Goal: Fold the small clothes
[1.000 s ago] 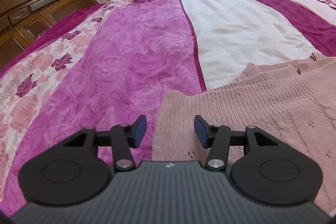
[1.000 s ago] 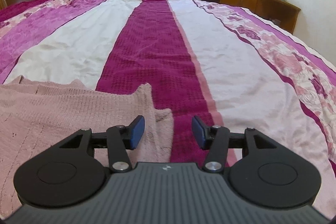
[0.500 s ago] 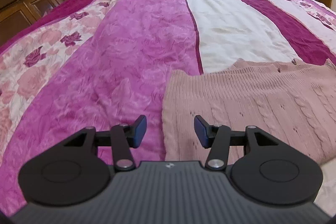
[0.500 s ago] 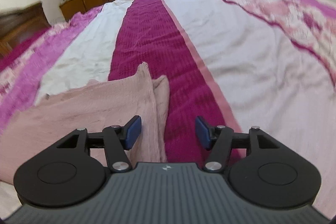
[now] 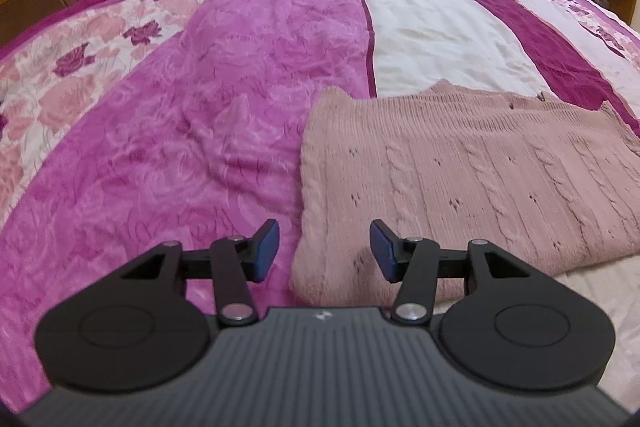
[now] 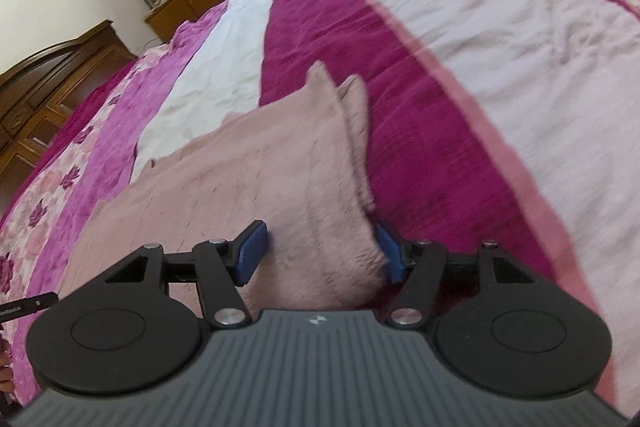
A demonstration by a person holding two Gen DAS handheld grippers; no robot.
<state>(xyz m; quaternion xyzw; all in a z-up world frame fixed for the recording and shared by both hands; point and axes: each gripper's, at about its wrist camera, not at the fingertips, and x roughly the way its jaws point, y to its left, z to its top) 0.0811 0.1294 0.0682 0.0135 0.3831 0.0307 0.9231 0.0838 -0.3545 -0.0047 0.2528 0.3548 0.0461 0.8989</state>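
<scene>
Right gripper (image 6: 320, 253) advanced — straddling sweater (image 6: 248, 171) corner

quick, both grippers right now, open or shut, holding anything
Left gripper: open, holding nothing, over the near left corner of the pink sweater.
Right gripper: open, jaws either side of the sweater's right edge, not clamped.
</scene>
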